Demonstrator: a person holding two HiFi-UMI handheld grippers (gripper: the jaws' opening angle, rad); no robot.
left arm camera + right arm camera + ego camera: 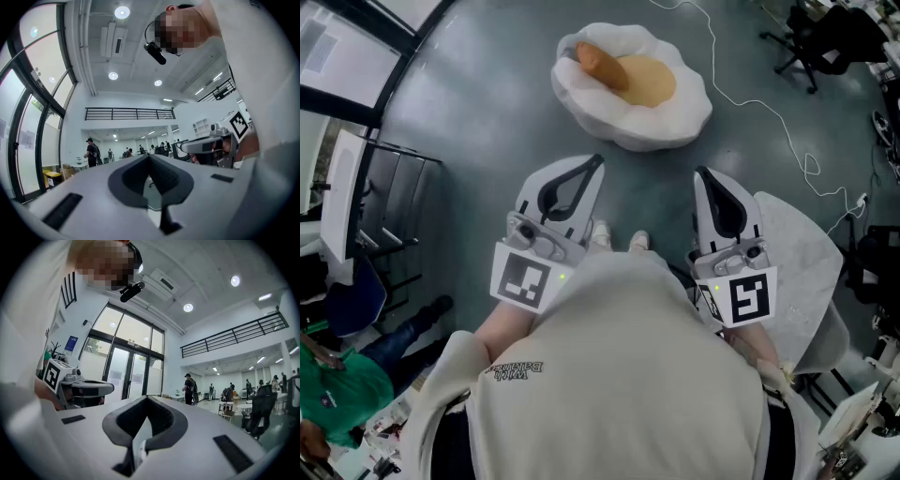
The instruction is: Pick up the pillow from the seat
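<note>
Pillow [602, 64]: soft-looking orange-brown roll lying on the tan pad [652, 84] of the white, scallop-rimmed seat [680, 122] on the floor. Approach not yet begun. Left claw [596, 165] and right claw [701, 174] are closed, empty and well apart from it. The next move probably calls for reaching forward and opening.
</note>
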